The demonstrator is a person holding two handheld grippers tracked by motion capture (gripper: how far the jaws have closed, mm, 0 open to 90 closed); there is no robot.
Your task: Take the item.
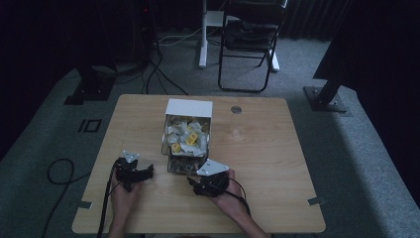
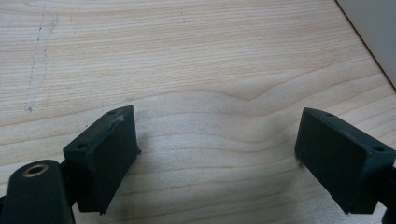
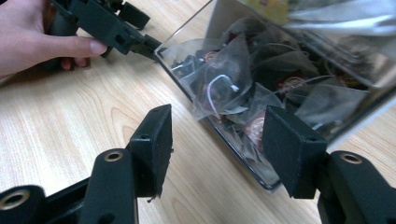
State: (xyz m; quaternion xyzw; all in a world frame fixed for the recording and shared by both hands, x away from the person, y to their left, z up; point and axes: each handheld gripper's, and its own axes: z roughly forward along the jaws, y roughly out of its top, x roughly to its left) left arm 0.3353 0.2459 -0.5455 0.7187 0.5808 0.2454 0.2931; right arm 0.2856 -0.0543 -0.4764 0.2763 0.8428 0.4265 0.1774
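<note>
Just ahead of the right gripper (image 3: 215, 154), jaws parted and empty, the tea bags (image 3: 224, 88) in the clear box (image 3: 261, 179) are seen (left gripper (image 1: 134, 171), likewise parted, farther off).

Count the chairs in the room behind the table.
1. A black folding chair stands on the carpet beyond the far edge of the table. More could be hidden in the dark corners.

No text, label, brand or number can be read. Yellow tags are seen among the sachets in the clear box (image 1: 185, 136), and round reddish tags on the tea bags (image 3: 224, 88) in its lower compartment, but their print is too small and blurred.
</note>
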